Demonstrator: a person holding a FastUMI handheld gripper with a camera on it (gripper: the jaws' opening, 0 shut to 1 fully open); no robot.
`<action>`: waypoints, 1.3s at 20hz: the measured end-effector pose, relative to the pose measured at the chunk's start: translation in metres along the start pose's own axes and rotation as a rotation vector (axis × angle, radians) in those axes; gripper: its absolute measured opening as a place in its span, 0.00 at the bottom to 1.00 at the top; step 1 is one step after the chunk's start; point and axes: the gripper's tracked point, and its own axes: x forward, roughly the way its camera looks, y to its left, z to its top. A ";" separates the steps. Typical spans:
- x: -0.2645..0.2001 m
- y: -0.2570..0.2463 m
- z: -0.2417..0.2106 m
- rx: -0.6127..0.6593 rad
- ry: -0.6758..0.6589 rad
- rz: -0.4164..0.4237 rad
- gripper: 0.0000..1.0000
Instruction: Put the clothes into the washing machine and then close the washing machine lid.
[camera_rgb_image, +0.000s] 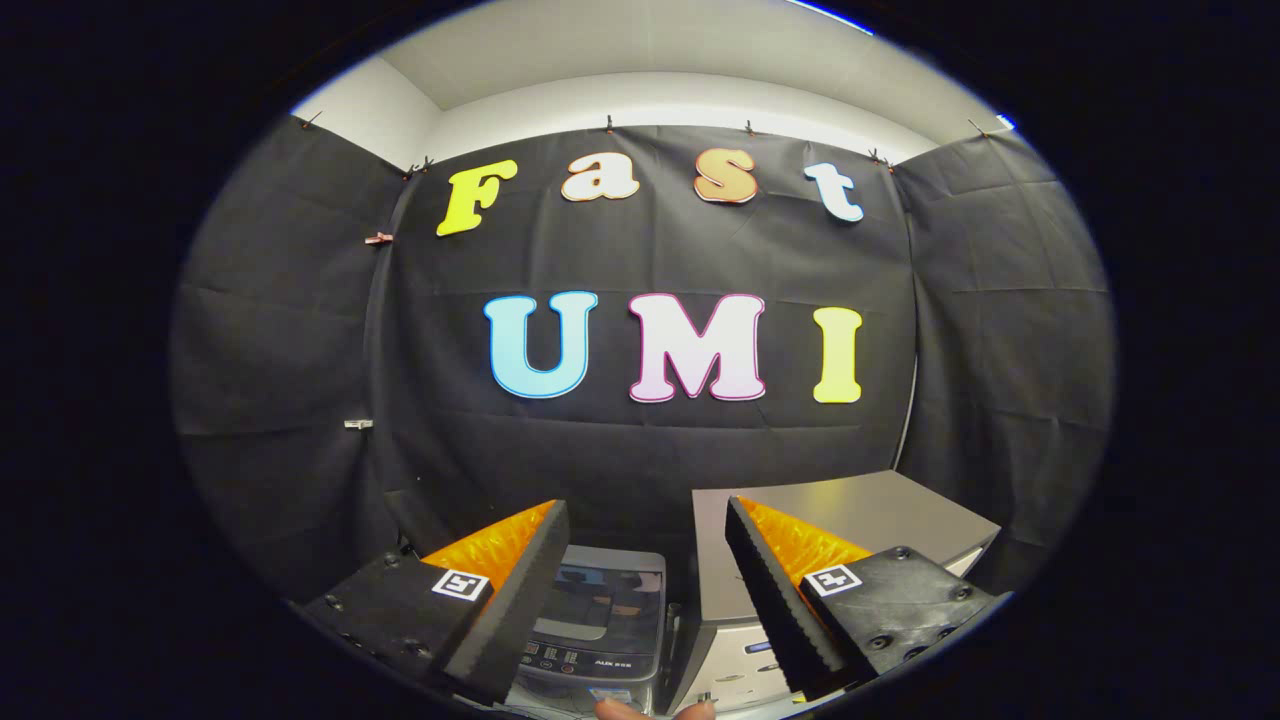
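Black cloth walls (640, 440) close the booth on the left, far and right sides, pinned along their top edge with small clips. Above them runs a band of pale wall (660, 100) and a white ceiling (640, 40). The cloth hangs in soft creases and reaches down behind the appliances.

Low and to the right stands a grey cabinet (860, 510) with a flat, smooth top that catches the light. Its near front face carries a small panel, too small to read. The top is bare and open.

Just left of the cabinet, with a narrow dark gap between them, sits the washer (600, 620). Its lid (605, 595) is dark, glossy glass, lying flat and shut over the tub. Along the near edge of the washer is a control strip with small buttons and a short brand mark, too small and blurred to make out.

The gripper (645, 600) is held above and before the washer, its two fingers (520, 600) spread wide with nothing between them. The washer lid shows in the open gap. Each finger carries a small square black-and-white marker on its outer block.

At the very near edge, below the fingers, a person's fingertips (655, 710) just show.

The clothes cannot be seen from here.
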 end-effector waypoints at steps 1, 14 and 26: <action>-0.005 -0.003 -0.002 0.000 0.003 -0.009 0.99; -0.088 -0.021 -0.017 0.043 -0.002 -0.051 0.99; -0.089 -0.024 -0.024 0.052 0.005 -0.030 0.99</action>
